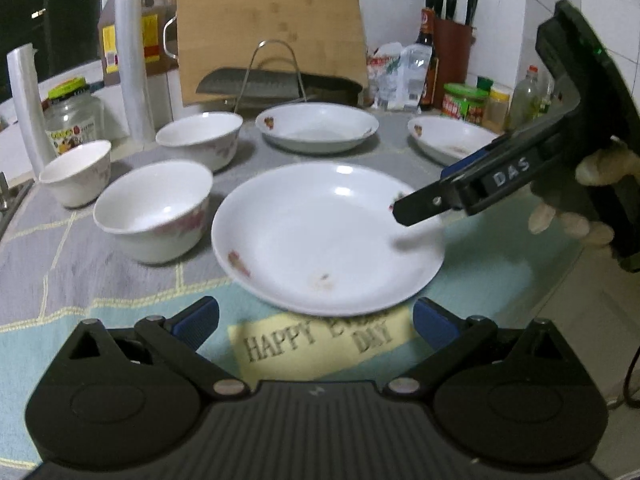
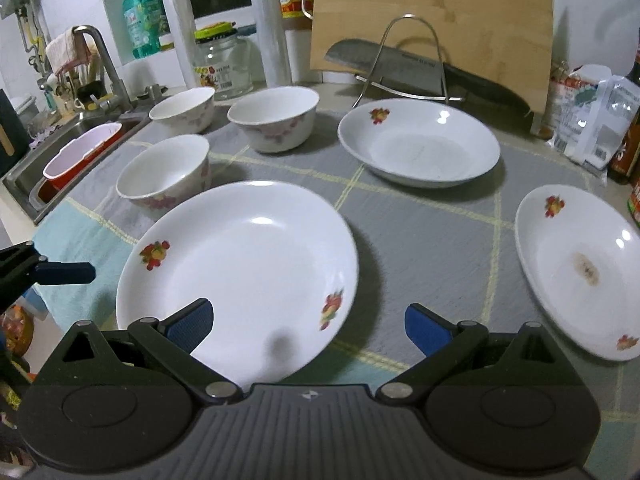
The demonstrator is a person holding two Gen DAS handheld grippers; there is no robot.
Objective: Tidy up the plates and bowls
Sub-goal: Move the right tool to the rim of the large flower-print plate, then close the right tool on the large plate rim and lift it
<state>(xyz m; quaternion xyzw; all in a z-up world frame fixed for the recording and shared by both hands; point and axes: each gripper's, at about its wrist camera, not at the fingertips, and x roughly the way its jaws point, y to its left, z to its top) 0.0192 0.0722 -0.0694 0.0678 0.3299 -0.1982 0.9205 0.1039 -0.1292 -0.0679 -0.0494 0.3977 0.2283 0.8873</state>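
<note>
Three white plates and three white bowls with flower prints stand on a grey and teal mat. The nearest plate lies between both grippers. My left gripper is open just short of its near rim, holding nothing. My right gripper is open over the plate's right edge, one pad above the plate and one off it. A second plate sits at the back and a third at the right. The bowls cluster on the left.
A bamboo cutting board leans on the back wall behind a wire rack holding a cleaver. A sink lies left of the mat. A jar, wrap rolls, bottles and a knife block line the back. A gloved hand holds the right gripper.
</note>
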